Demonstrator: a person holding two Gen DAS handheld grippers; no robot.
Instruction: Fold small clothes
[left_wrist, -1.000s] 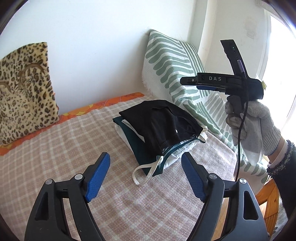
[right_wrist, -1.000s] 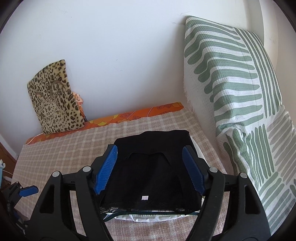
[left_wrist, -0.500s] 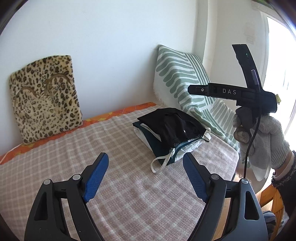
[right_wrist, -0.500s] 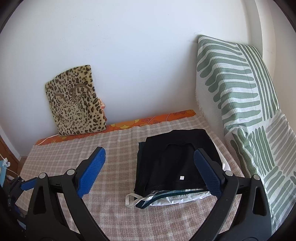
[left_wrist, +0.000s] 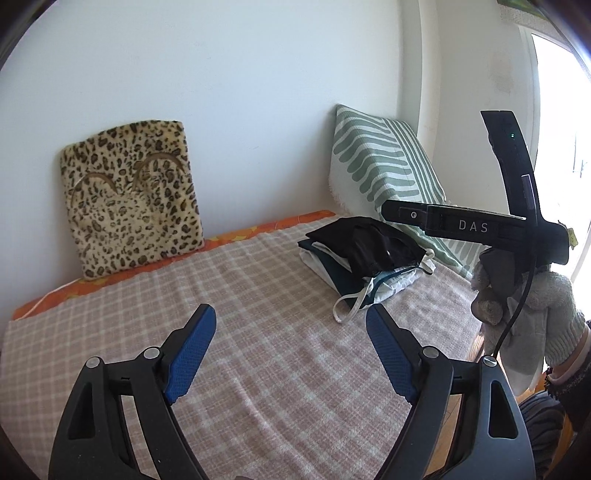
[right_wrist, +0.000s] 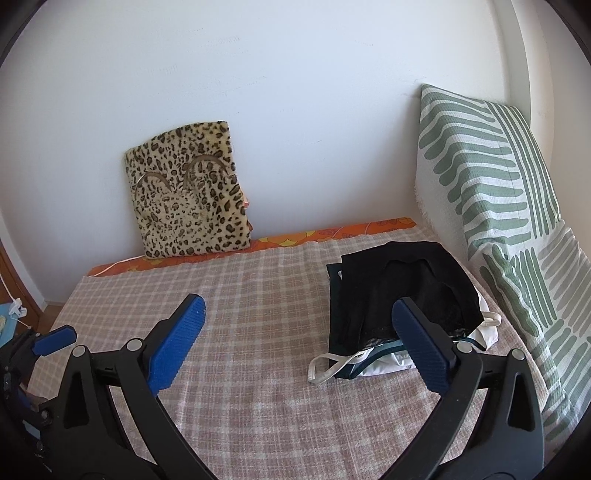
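Observation:
A stack of folded small clothes (left_wrist: 364, 254) lies at the right of the checked bed cover (left_wrist: 221, 295), a black garment (right_wrist: 402, 284) on top of dark teal and white ones, with a white strap loop (right_wrist: 327, 365) trailing toward me. My left gripper (left_wrist: 291, 354) is open and empty, held above the cover, well back from the stack. My right gripper (right_wrist: 299, 343) is open and empty, with its right finger (right_wrist: 421, 347) in front of the stack's near edge. The right gripper's body (left_wrist: 476, 225) shows in the left wrist view, held by a gloved hand (left_wrist: 532, 314).
A leopard-print cushion (right_wrist: 190, 192) leans on the white wall at the back. A green-and-white striped pillow (right_wrist: 498, 206) stands along the right side. An orange sheet edge (right_wrist: 295, 240) runs under the wall. The left gripper's blue finger (right_wrist: 55, 338) shows at the far left.
Both grippers have pulled back and away from the stack, which now looks smaller and farther. The right gripper's jaws, close around the black garment a second ago, have opened wider.

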